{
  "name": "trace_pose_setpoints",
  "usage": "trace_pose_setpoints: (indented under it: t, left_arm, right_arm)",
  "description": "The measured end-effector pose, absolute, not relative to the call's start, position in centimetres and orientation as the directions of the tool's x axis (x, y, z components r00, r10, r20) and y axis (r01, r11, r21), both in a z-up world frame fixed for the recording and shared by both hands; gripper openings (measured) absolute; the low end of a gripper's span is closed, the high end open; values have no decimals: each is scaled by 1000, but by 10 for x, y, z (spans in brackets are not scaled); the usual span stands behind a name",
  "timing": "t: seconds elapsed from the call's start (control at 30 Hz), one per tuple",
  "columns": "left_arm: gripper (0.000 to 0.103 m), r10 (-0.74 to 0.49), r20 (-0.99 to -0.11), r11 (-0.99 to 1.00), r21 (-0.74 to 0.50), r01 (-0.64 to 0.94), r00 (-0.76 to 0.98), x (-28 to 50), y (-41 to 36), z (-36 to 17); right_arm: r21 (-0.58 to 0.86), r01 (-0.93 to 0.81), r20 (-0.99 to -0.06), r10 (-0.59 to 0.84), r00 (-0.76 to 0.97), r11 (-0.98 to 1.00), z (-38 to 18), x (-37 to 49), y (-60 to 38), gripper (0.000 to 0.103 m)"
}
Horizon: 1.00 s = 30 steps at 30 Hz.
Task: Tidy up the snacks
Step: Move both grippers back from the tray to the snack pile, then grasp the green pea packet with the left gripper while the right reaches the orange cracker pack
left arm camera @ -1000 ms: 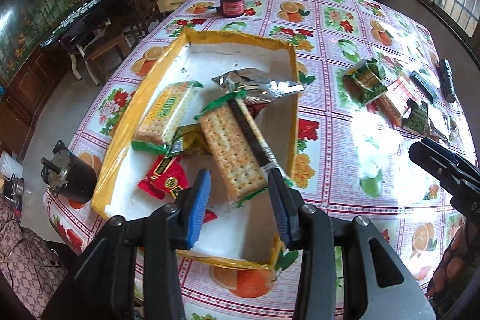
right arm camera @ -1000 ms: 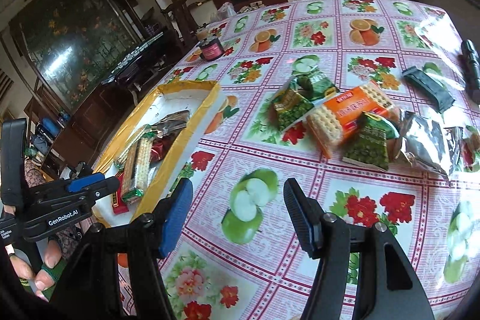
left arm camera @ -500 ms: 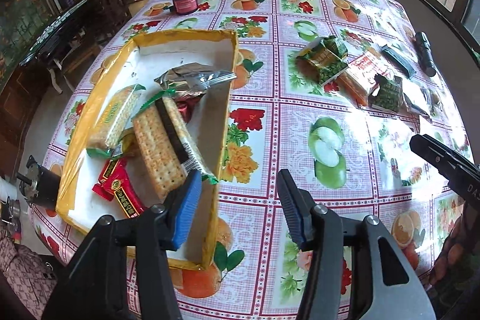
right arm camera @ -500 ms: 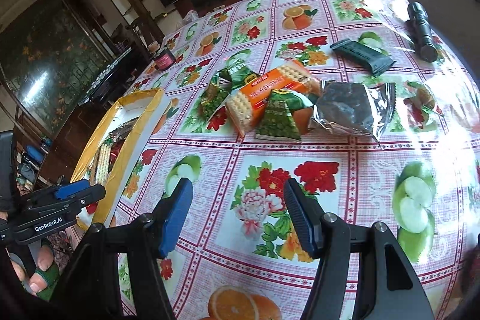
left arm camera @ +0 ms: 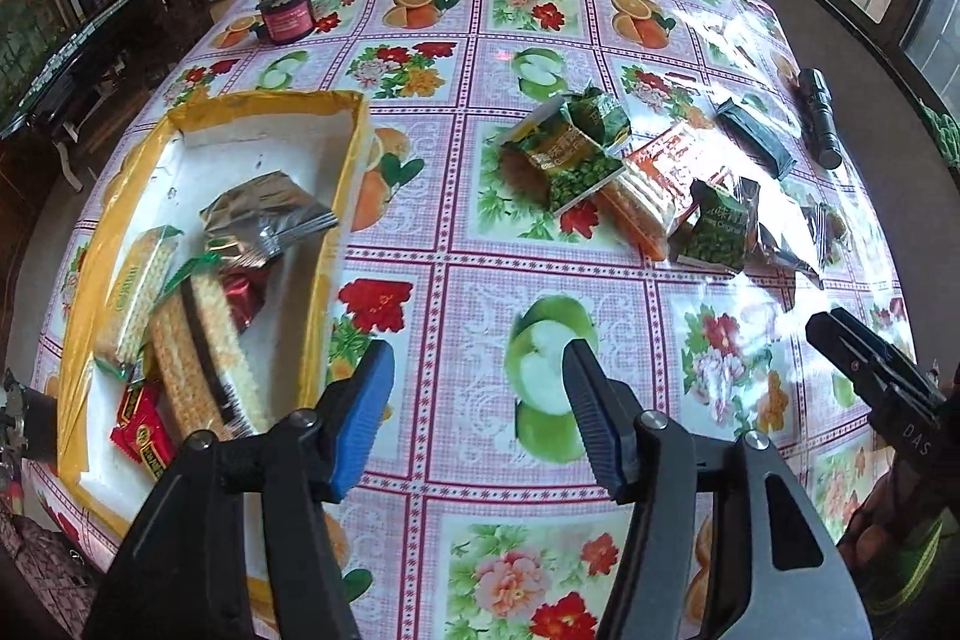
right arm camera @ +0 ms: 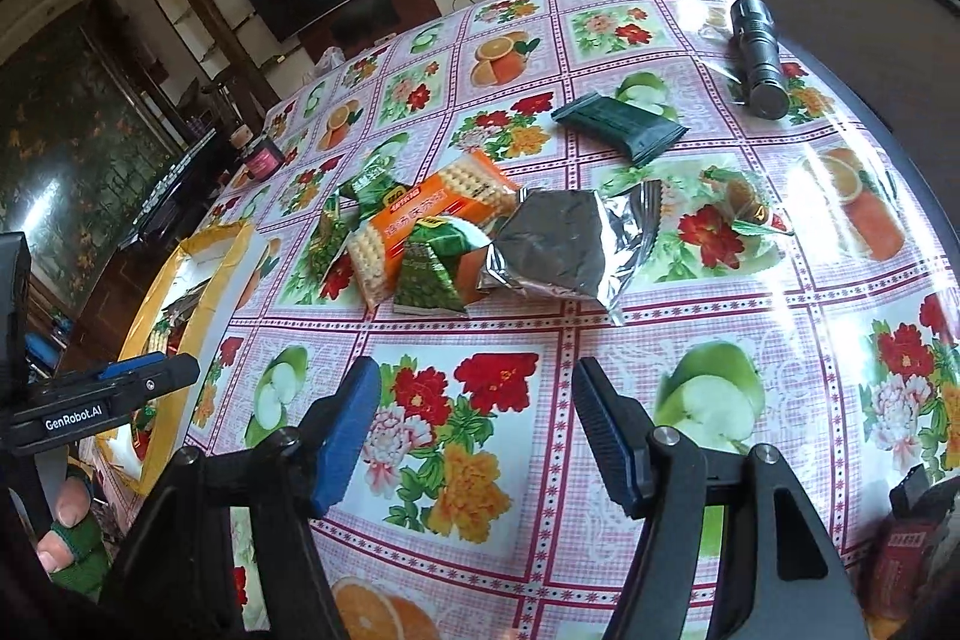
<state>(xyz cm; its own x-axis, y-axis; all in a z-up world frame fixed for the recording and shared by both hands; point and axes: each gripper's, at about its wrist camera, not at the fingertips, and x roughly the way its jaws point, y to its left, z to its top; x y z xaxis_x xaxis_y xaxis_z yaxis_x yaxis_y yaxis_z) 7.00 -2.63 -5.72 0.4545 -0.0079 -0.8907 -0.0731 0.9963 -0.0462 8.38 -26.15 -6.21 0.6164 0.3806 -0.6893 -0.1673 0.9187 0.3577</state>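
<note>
A yellow-rimmed white box (left arm camera: 354,148) at the left holds two cracker packs (left arm camera: 198,346), a silver bag (left arm camera: 270,214) and red packets (left arm camera: 141,427). Loose snacks lie in the middle of the table: a green pea packet (left arm camera: 564,154), an orange cracker pack (right arm camera: 432,208), a second green packet (right arm camera: 429,274), a silver bag (right arm camera: 558,244) and a dark green bar (right arm camera: 618,124). My left gripper (left arm camera: 477,349) hovers over bare tablecloth just right of the box, its jaws opening with nothing between them. Short of the snack pile, my right gripper (right arm camera: 477,367) stands open and holds nothing.
A black flashlight (right arm camera: 759,58) lies near the table's right edge. A dark red jar (left arm camera: 285,10) stands at the far left of the table. A small wrapped sweet (right arm camera: 744,208) lies right of the silver bag. Chairs and dark furniture stand beyond the left edge.
My left gripper has moved right, from over the box to over the tablecloth, and its jaws have widened. My right gripper has swung right and now faces the loose snacks more squarely.
</note>
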Motion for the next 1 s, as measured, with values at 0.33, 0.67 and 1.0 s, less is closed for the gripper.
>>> trace_pose_setpoints:
  t: [0.33, 0.67, 1.0]
  left_arm:
    - [61, -70, -916, 979, -139, -149, 396, 146, -34, -76]
    - [62, -74, -924, 972, -151, -180, 375, 212, -41, -96]
    - [63, -162, -910, 960, -235, -152, 381, 225, -30, -95]
  right_arm:
    - [344, -214, -640, 395, 660, 914, -37, 121, -257, 67]
    - [272, -284, -647, 393, 654, 920, -24, 179, -229, 67]
    - [330, -341, -650, 474, 594, 880, -35, 210, -201, 67]
